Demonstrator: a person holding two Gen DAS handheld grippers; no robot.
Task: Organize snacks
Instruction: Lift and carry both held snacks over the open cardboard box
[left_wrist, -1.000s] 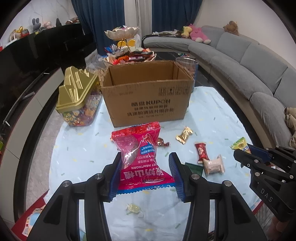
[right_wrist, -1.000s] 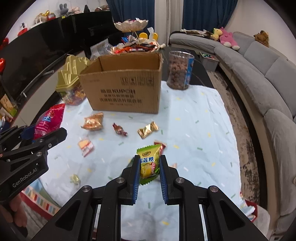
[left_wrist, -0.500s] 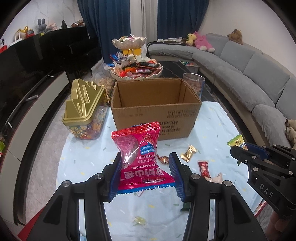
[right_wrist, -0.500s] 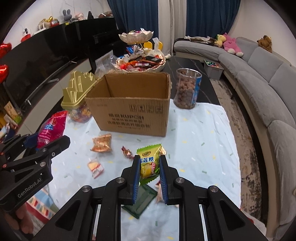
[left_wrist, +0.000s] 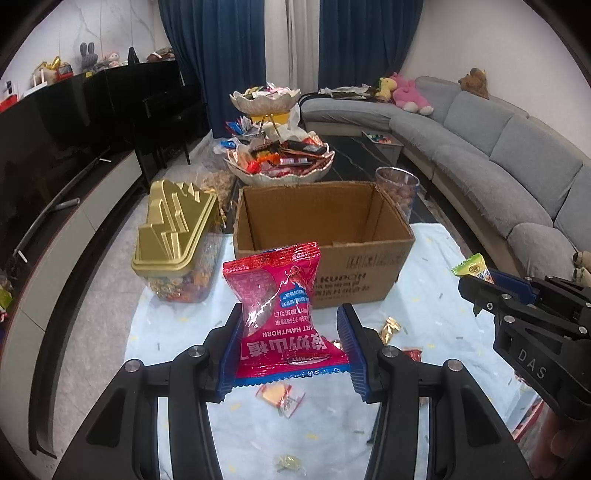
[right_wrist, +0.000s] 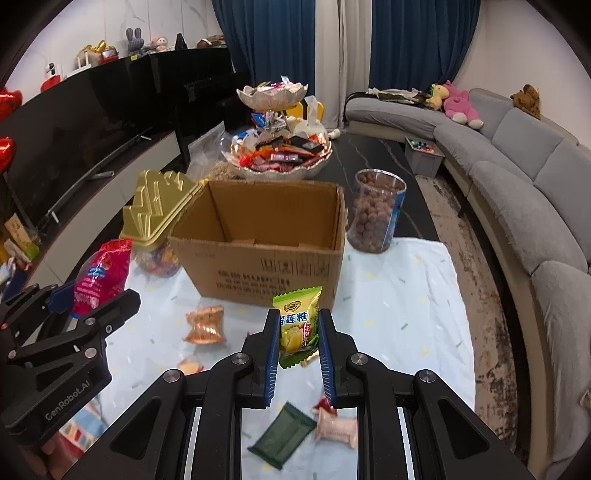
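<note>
While both hands hover above the tabletop (left_wrist: 177, 332), each claw is clenched on a snack; the left claw (left_wrist: 290, 354) grips a red hawthorn packet (left_wrist: 280, 314) by its lower half, the packet standing upright between the blue pads (left_wrist: 231, 354); the right claw (right_wrist: 297, 347) pinches a green and yellow candy packet (right_wrist: 297, 323), also upright; both packets are held in the air in front of the open cardboard box (right_wrist: 266, 243), near its front wall and not inside it; the box stands on the pale blue cloth (right_wrist: 399, 306); just left of it sits a clear tub with a gold lid (left_wrist: 173, 229), and to its right a clear jar of brown balls (right_wrist: 375, 214); loose wrapped sweets lie scattered on the cloth below the claws, among them an orange packet (right_wrist: 205, 325), a dark green packet (right_wrist: 282, 435) and a pink one (right_wrist: 336, 426); behind the box a tiered dish (left_wrist: 280, 162) is heaped with more snacks.
</note>
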